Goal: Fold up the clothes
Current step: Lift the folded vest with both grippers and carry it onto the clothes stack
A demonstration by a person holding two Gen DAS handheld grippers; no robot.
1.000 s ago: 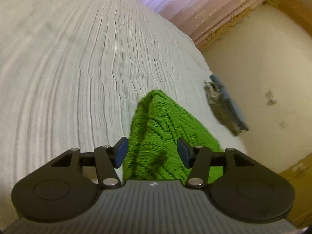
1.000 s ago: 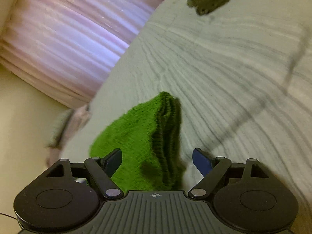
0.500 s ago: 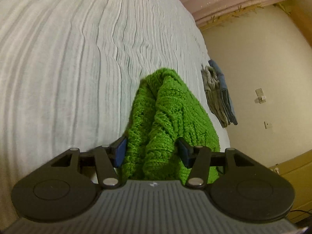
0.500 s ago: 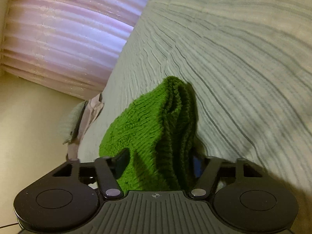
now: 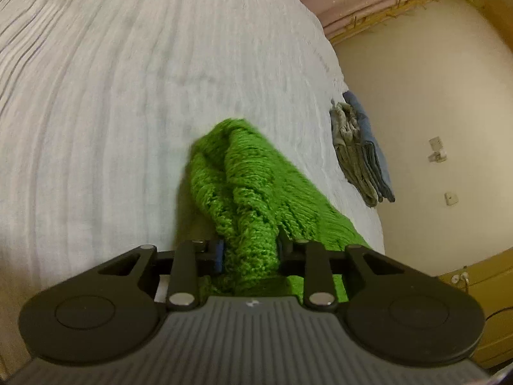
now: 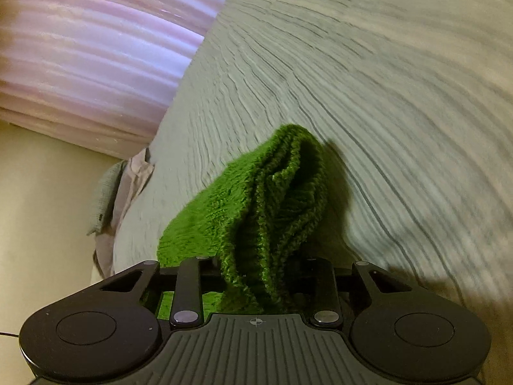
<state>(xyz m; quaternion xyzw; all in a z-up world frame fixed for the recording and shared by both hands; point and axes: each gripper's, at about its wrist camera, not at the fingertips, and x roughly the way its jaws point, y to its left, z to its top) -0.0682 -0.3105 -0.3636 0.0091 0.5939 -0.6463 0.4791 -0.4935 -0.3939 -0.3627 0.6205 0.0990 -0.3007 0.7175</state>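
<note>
Green knit garment [image 5: 247,189] bunched into a ridge on the pale ribbed bedspread [image 5: 96,112], running from 6 toward 12 o'clock in both wrist views. Near end pinched in the left gripper [image 5: 248,252]: jaws closing, pads pressing the knit from both sides. Other end gathered in the right gripper [image 6: 256,276]: jaws closing too, fabric squeezed between them. Folded grey and blue clothes [image 5: 360,150] stacked at 3 o'clock on the bed edge, well apart from the knit. Pink curtain [image 6: 80,48] at 10 o'clock in the right view.
</note>
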